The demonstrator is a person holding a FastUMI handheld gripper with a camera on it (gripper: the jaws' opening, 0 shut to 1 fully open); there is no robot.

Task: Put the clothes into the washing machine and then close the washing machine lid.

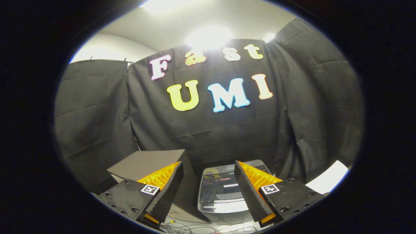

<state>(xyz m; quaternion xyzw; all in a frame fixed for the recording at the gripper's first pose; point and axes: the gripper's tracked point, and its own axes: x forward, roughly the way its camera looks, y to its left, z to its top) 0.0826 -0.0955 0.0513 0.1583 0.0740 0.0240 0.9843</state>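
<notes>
My gripper [208, 175] is open, its two fingers wide apart with nothing between them. Beyond and between the fingers stands a small grey washing machine [224, 195] with a glossy see-through lid [227, 185] lying flat on top; the lid looks shut. The gripper hangs above and in front of the machine, apart from it. No clothes can be made out.
A grey box [146, 162] stands just left of the washing machine, behind the left finger. Thin cables [195, 229] lie on the white surface [328, 178] in front. Black cloth walls [97, 113] close the booth on all sides.
</notes>
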